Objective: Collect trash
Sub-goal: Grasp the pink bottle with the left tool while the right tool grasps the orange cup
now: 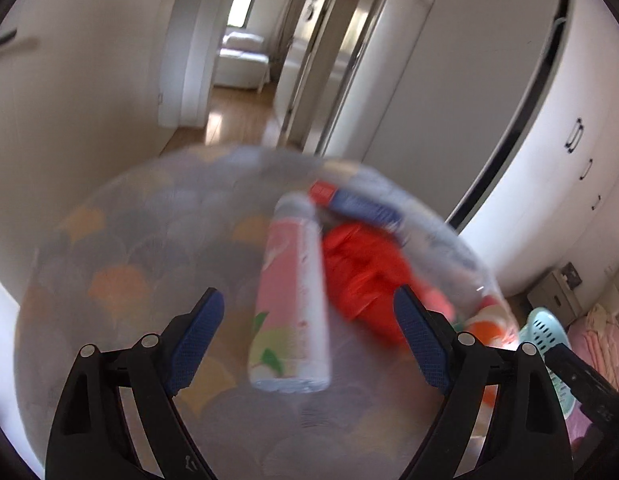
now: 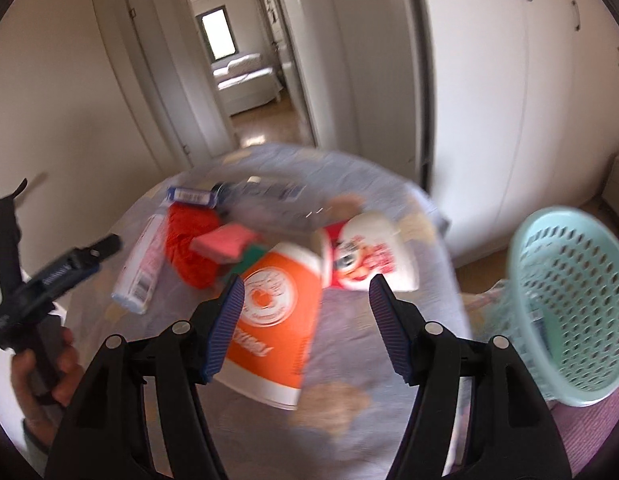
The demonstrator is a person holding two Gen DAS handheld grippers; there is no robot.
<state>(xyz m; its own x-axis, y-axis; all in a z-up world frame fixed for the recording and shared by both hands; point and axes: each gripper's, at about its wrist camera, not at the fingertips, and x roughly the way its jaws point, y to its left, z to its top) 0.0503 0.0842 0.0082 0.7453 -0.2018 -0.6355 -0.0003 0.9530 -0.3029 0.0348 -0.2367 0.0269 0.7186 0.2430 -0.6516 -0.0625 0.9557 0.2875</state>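
Observation:
Trash lies on a bed with a grey patterned cover [image 1: 129, 260]. A pink and white bottle [image 1: 291, 300] lies between the fingers of my left gripper [image 1: 309, 336], which is open above it. A red crumpled bag [image 1: 365, 276] and a clear bottle with a blue label [image 1: 389, 208] lie to its right. My right gripper [image 2: 305, 320] is open over an orange and white paper cup [image 2: 277, 320]. A white cup with red print [image 2: 365, 258], a pink sponge [image 2: 225, 242] and the red bag [image 2: 189, 244] lie beyond.
A mint green plastic basket [image 2: 569, 320] stands at the right on the bed, also showing in the left wrist view [image 1: 549, 332]. White wardrobes [image 2: 529, 100] stand to the right. An open doorway [image 2: 245, 80] leads to another room. The hand-held left gripper body [image 2: 49, 280] is at the left.

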